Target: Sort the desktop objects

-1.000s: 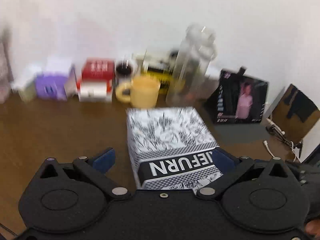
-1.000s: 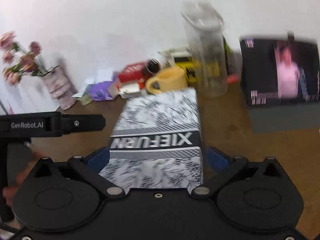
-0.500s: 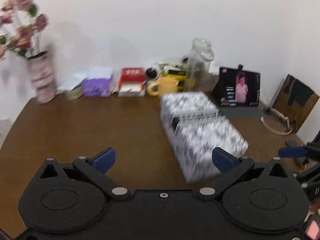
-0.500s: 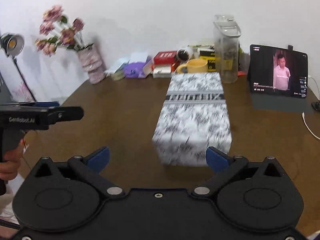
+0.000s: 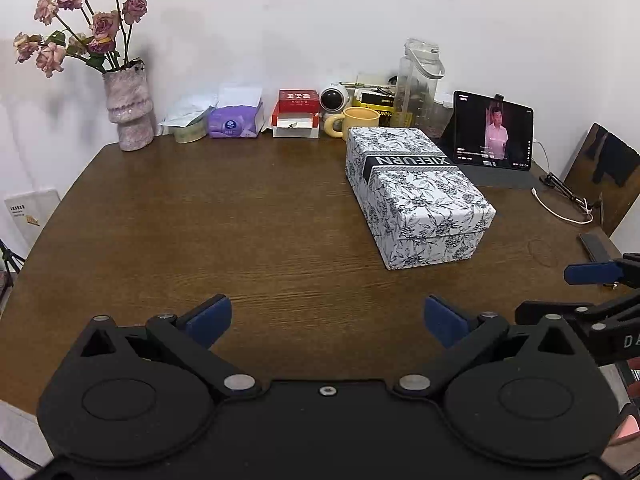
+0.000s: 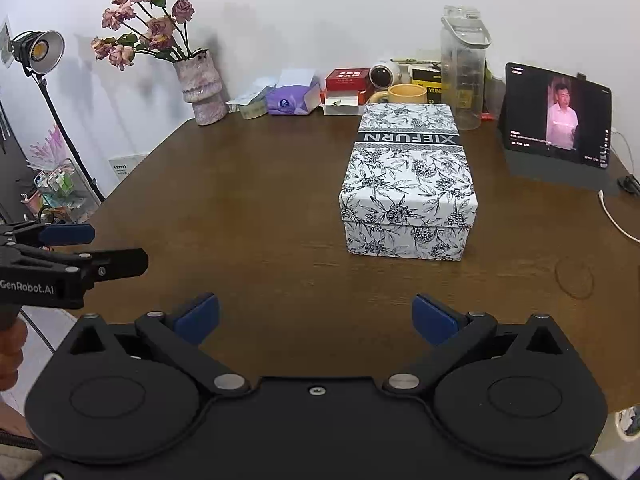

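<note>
- A lidded cardboard gift box (image 6: 408, 184), white with a black floral print and a dark band reading XIEFURN, lies closed on the brown wooden desk (image 6: 248, 200), right of centre, its far end near a yellow mug (image 6: 406, 93).
- The left gripper (image 5: 326, 320) and right gripper (image 6: 316, 316) hover over the near edge, both spread wide, holding nothing.
- The box looks stiff, probably light, with smooth paper sides that may slip.
- Its width looks too great for one claw; pressing the long sides below the lid seam seems safest.
</note>
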The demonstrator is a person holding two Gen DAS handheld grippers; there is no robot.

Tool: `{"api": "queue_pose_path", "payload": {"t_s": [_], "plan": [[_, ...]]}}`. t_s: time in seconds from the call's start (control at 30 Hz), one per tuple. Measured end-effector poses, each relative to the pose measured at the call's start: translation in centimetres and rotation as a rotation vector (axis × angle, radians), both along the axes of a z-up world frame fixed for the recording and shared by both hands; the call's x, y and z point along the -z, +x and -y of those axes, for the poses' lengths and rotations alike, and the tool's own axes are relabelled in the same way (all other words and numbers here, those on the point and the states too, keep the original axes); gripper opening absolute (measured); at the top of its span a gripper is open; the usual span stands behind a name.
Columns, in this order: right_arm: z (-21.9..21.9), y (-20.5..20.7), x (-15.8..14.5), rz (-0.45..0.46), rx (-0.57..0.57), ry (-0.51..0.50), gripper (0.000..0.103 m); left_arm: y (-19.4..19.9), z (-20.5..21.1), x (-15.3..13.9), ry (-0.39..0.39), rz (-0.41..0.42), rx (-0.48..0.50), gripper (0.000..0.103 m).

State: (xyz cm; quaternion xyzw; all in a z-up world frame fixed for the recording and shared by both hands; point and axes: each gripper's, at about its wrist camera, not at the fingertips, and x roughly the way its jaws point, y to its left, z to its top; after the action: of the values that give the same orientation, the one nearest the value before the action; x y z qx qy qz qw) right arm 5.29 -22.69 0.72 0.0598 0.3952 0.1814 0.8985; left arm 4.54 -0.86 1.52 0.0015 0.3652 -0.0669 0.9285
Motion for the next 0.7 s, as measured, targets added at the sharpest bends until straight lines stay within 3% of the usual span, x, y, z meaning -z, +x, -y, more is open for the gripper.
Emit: {"api": "queue_pose_path", "payload": {"t_s": [0.7], "plan": [[0.22,-0.04,-0.29,-0.001,0.050,-0.040,0.103,-0.08,1.02,-0.25,0.024,0.023,0.056,0.103]]}}
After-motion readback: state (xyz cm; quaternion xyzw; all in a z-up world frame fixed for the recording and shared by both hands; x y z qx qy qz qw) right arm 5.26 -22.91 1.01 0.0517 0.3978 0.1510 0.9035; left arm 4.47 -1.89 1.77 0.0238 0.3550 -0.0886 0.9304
